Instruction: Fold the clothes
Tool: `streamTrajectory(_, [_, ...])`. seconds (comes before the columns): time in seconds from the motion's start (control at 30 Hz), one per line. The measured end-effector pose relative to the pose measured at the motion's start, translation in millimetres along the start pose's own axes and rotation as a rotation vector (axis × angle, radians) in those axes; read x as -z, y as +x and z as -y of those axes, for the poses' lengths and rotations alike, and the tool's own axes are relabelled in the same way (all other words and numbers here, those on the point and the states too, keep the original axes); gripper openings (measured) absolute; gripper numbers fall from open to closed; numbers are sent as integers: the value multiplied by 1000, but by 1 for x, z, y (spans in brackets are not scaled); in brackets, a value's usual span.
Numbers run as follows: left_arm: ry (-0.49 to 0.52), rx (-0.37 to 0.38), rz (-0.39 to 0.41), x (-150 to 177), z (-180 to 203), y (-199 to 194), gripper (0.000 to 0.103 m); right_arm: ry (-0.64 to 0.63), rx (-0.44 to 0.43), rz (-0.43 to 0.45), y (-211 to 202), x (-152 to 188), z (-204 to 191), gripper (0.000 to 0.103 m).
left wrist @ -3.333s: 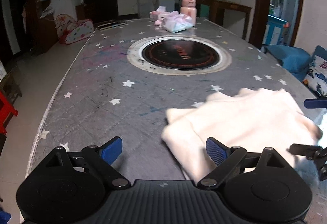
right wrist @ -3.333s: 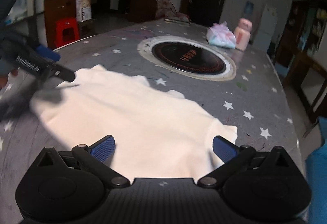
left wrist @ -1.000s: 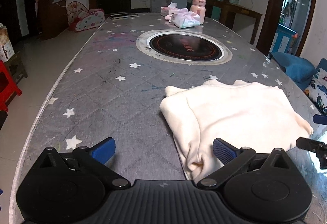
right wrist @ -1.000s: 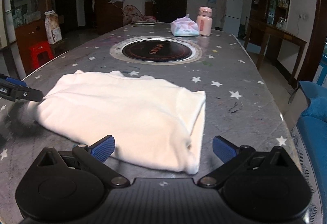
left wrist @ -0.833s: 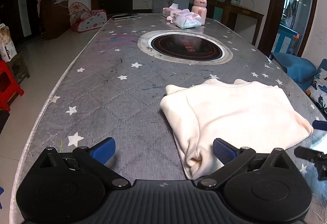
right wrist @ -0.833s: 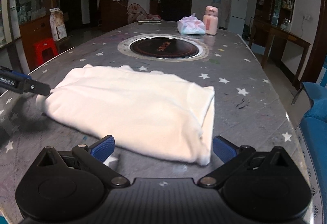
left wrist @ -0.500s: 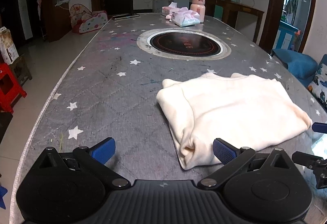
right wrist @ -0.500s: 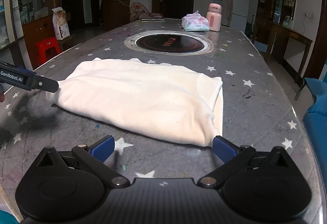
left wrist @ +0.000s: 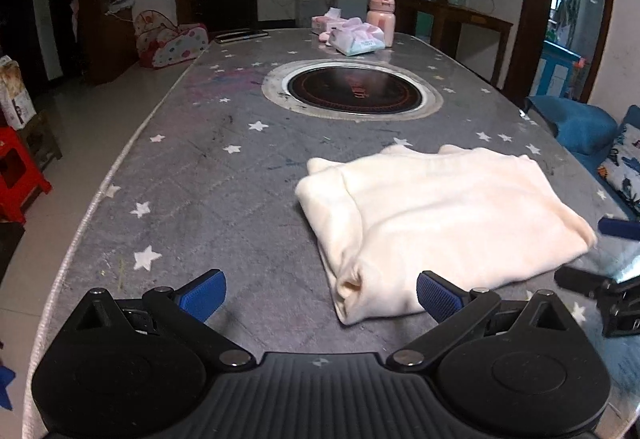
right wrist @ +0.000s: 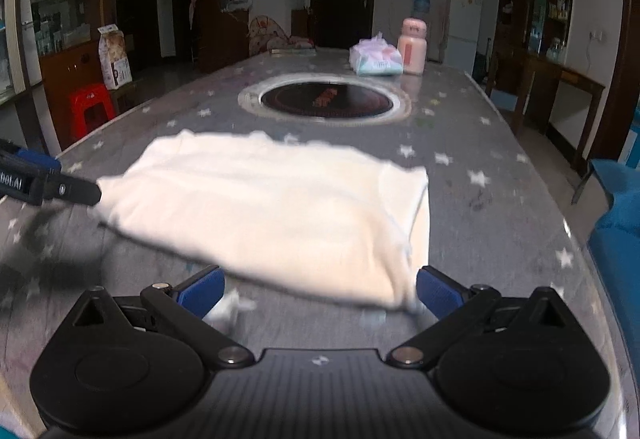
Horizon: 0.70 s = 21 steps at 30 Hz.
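The cream cloth (left wrist: 436, 215) is folded into a soft, flat pile on the starry table (left wrist: 208, 175). It lies just in front of the left gripper (left wrist: 318, 293) and the right gripper (right wrist: 318, 289). Both grippers are spread wide and hold nothing.

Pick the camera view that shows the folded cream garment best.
The left wrist view: the folded cream garment is sharp there, with its layered folded edge plainly visible near the open left tool. The right wrist view shows the whole garment too, but blurred, beyond the open right tool.

Light: dim room, daylight from doorway at right.
Blur: right wrist view smeared.
Edges: fisheye bending, dark corners.
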<state>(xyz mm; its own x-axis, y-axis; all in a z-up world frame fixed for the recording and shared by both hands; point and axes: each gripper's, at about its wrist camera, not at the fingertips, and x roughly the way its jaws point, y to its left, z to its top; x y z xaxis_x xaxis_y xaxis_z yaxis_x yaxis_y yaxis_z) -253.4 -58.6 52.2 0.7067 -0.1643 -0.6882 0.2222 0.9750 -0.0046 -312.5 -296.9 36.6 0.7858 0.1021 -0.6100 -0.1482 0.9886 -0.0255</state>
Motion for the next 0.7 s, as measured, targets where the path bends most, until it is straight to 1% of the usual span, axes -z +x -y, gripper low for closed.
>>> streamTrajectory(0.07, [-4, -8, -4, -4, 0, 7, 103, 1, 8, 9, 5, -7, 0, 103])
streamTrajectory(0.17, [-9, -15, -18, -10, 0, 19, 103, 5, 47, 5, 18, -15, 6, 103])
streamTrajectory(0.3, [3, -24, -49, -13, -3, 38, 103, 21, 86, -46, 36, -16, 17, 103])
streamTrajectory(0.43, [-7, 0, -97, -12, -10, 51, 103, 64, 55, -79, 41, -11, 29, 103])
streamTrajectory(0.5, [-11, 14, -90, -15, -11, 49, 103, 61, 53, -77, 38, -14, 30, 103])
streamTrajectory(0.6, [-18, 32, -67, -21, -15, 45, 103, 18, 58, -67, 34, -21, 27, 103])
streamTrajectory(0.7, [-25, 25, -55, -29, -22, 46, 103, -37, 21, -57, 31, -31, 15, 102])
